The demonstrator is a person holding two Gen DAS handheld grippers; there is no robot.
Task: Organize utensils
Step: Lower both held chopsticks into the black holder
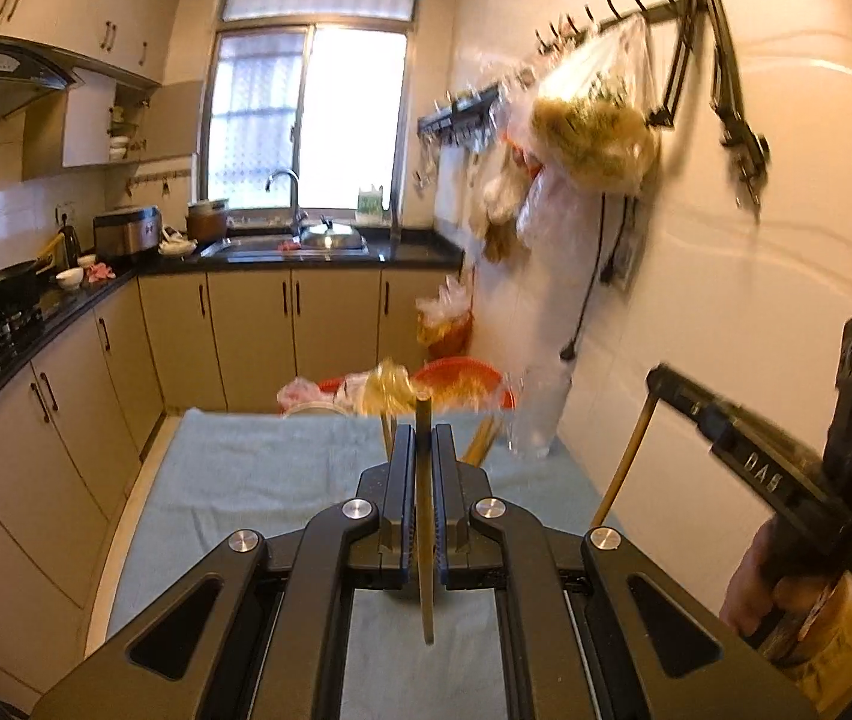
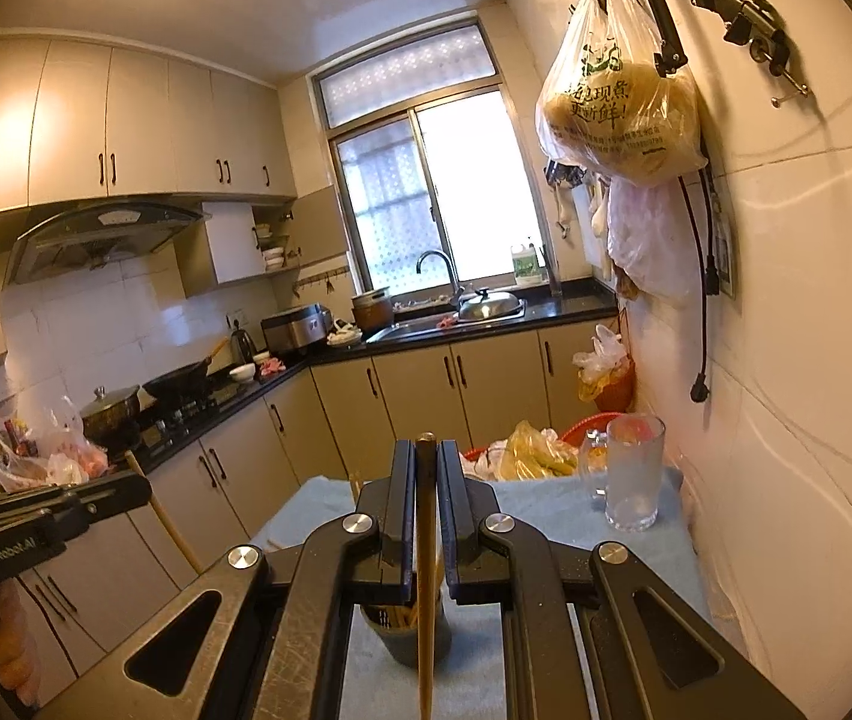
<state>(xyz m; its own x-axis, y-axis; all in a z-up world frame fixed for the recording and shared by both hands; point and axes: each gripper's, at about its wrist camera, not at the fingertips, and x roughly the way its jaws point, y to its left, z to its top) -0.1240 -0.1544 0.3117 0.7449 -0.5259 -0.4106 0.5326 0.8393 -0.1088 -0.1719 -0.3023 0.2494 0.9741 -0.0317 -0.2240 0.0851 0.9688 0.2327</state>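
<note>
Kitchen cabinets ringed the cloth-covered table (image 1: pixel 258 480) I worked over. Nearest, my left gripper (image 1: pixel 424 438) was clamped on one chopstick (image 1: pixel 425 540) standing upright between its jaws. My right gripper (image 2: pixel 426 456) pinched a second chopstick (image 2: pixel 426 570), with a dark holder (image 2: pixel 402 642) of more sticks just beneath its jaws. "GenRobot.AI" read on the left gripper's side in the right view. Beyond the right jaws, to their right, one clear glass (image 2: pixel 633 474) stood near the table's far edge, close by the wall. Farther off hung a printed bag (image 2: pixel 618 114); bare cloth lay ahead of the left jaws.
</note>
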